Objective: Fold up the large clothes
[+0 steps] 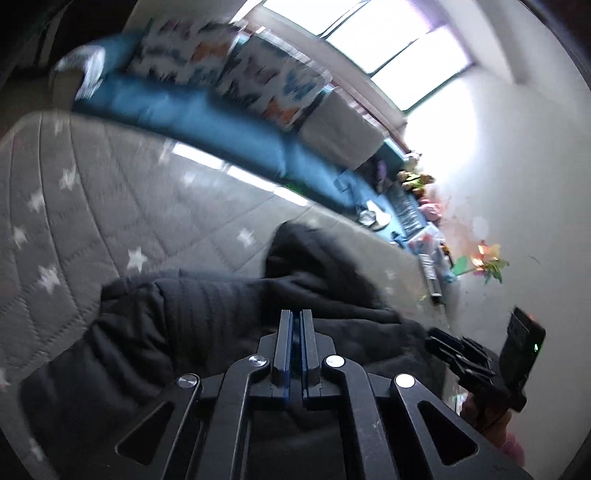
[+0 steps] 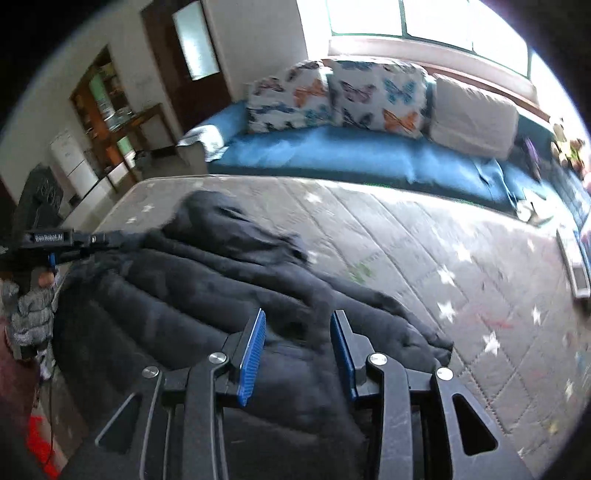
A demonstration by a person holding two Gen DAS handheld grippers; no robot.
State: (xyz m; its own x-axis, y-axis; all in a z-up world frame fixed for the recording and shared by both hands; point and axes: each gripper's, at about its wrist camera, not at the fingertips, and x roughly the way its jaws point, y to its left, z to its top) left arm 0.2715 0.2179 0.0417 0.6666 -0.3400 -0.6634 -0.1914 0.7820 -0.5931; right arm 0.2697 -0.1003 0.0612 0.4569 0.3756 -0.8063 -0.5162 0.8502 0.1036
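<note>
Hovering over black jacket [image 2: 207,295]: right claw [image 2: 298,343] agape.

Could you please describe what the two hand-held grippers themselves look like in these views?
Both are black linkage frames with triangular cut-outs and round silver pivot bolts. The left hand-held gripper has flat black fingers with thin blue pad edges. The right hand-held gripper carries bright blue ribbed pads. Seen from the right wrist, the left one bears small white lettering, too blurred to read. A green indicator light glows on the right one's black module.

- Bright window [image 2: 424,18] floods the white wall [image 1: 517,147].
- Blue sofa [image 2: 351,155] carries butterfly cushions [image 2: 376,98].
- Grey star-quilted mattress [image 2: 443,266] lies in front.
- Dark wooden door [image 2: 184,55] at left.
</note>
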